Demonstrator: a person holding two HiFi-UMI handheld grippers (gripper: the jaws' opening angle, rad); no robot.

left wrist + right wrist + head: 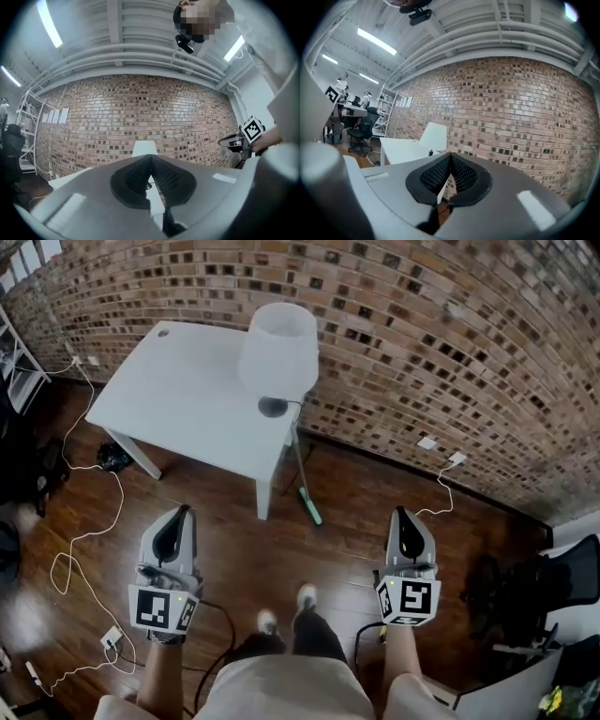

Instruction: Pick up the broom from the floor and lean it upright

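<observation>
At the bottom of the frame stand the person's shoes (pixel 307 596) on the dark wooden floor (pixel 234 549), with both tools held out level above it. The left gripper (pixel 184 511) has its jaws pressed together with nothing between them, and so does the right gripper (pixel 400 513). The only print to read is the black-and-white square markers on their cubes; no brand or lettering shows.

Further up, near the frame's centre, the broom (pixel 301 470) stands steeply. Its small teal head is on the floor just right of the surface's (pixel 187 390) front leg, and its thin grey handle runs up to the surface's edge below the lamp (pixel 278 348), apparently leaning there. It looks light and stiff. The smooth handle and polished floor suggest the head could slide out, so mid-handle looks like the best place to grip. Behind everything rises the brick wall (pixel 422 334).
</observation>
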